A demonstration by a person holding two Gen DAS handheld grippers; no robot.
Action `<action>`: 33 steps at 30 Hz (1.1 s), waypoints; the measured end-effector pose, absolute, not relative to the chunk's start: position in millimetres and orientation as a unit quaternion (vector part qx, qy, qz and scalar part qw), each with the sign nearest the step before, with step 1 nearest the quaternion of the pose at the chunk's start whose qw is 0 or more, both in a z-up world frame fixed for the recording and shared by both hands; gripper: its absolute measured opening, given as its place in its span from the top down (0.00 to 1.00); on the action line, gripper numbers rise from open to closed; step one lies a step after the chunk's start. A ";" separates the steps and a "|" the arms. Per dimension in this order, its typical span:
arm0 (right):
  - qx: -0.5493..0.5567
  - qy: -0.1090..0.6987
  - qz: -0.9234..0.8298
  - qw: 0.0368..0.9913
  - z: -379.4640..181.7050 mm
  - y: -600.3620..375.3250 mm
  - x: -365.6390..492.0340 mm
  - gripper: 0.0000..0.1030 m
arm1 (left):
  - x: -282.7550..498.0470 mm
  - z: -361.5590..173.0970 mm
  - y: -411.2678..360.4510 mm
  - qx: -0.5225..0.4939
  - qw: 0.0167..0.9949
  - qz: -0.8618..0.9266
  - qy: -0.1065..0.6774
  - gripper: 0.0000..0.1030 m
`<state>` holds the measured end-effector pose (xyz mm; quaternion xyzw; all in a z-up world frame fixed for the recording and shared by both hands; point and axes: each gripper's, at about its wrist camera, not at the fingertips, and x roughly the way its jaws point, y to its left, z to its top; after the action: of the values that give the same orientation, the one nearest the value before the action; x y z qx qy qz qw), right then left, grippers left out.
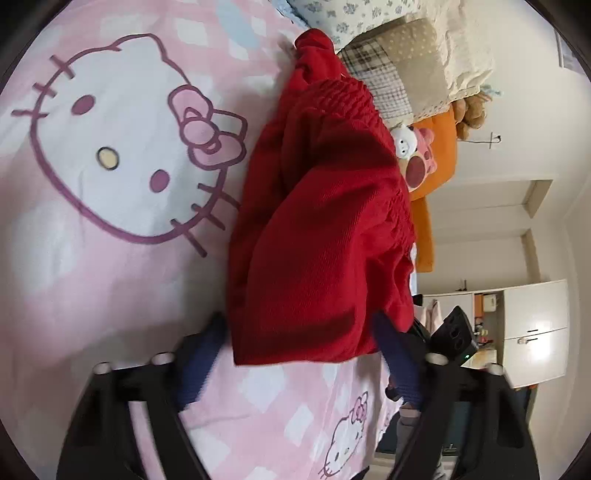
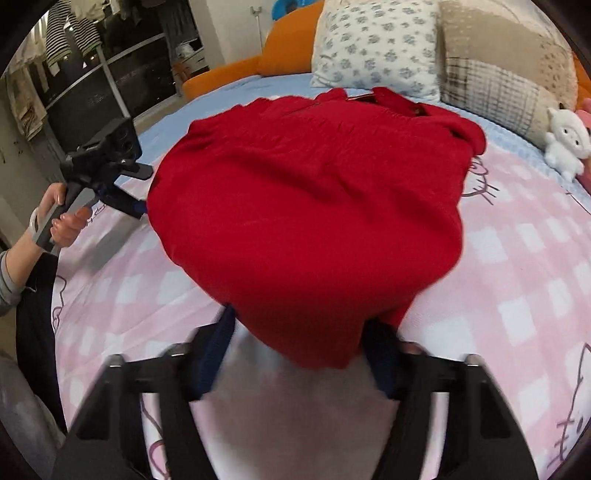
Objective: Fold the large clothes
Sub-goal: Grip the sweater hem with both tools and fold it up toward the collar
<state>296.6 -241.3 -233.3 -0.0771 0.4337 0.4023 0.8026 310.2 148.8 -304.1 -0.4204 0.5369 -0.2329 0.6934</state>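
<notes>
A red knitted garment [image 1: 325, 221] lies folded on the pink cat-print bedspread [image 1: 110, 277]. In the left wrist view its near edge sits between the blue pads of my left gripper [image 1: 301, 332], whose jaws stand wide apart on either side of the cloth without pinching it. In the right wrist view a rounded corner of the garment [image 2: 306, 206] reaches down between the fingers of my right gripper [image 2: 301, 336], which are also spread, one pad at each side. There the left gripper [image 2: 142, 190] shows at the garment's left edge, held by a person's hand [image 2: 62, 221].
Pillows [image 2: 373, 44] and a patchwork cushion [image 2: 506, 74] line the head of the bed, with plush toys [image 2: 565, 140] at the right. An orange bed frame [image 2: 229, 74], hanging clothes [image 2: 62, 33] and white cabinets [image 1: 532, 325] surround the bed.
</notes>
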 end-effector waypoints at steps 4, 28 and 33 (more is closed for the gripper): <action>-0.093 0.438 0.404 0.798 -230.7 -251.5 288.6 0.82 | 314.8 -305.8 148.4 -0.424 0.685 -0.217 0.551 0.49; 0.420 0.542 0.284 0.670 -271.0 -337.4 270.1 0.08 | 305.1 -282.3 149.6 -0.424 0.698 -0.223 0.532 0.18; 0.441 0.562 0.277 0.642 -270.1 -312.7 282.8 0.08 | 309.8 -299.3 142.9 -0.424 0.687 -0.203 0.554 0.16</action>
<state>282.8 -312.7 -270.1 0.4408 0.5625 0.2767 0.6425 309.8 142.9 -299.3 -0.4242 0.5540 -0.2034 0.6869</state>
